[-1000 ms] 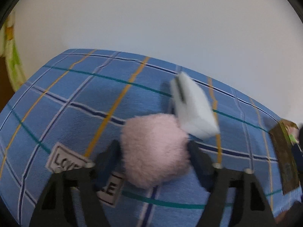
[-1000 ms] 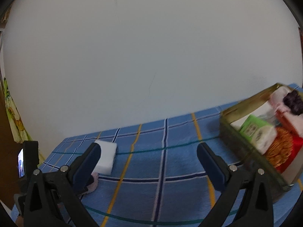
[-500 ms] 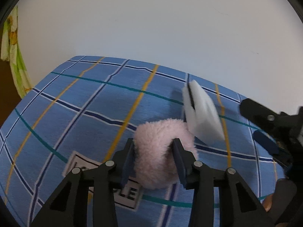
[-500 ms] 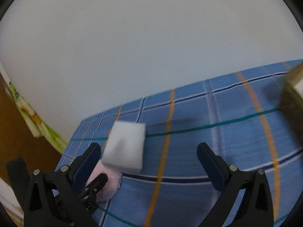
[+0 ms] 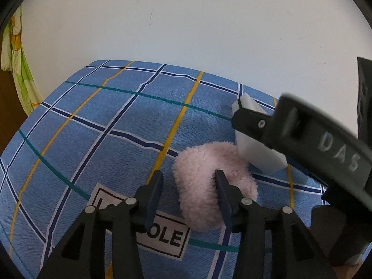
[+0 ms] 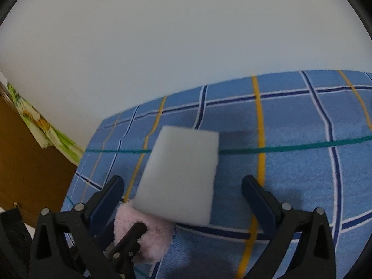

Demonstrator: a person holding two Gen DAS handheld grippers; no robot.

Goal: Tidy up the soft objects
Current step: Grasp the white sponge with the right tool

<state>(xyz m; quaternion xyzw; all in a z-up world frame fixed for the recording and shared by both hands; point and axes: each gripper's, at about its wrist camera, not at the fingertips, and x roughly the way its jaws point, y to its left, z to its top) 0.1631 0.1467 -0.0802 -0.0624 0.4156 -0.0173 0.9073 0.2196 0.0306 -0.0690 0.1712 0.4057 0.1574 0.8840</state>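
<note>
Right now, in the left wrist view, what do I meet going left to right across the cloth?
Floral curtain → printed label on the cloth → pink fluffy pad → white sponge block → right gripper's black finger.

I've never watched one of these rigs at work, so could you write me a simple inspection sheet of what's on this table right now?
Surface: blue checked cloth with a printed label.
Job's things: pink fluffy pad lying flat; white foam block touching it.
Clutter: nothing seen.
Grippers: left tongs open, one finger pressing into the pad; right tongs open, straddling the block.
Cables: nothing seen.
Surroundings: white wall, flowered curtain, brown wooden panel.
</note>
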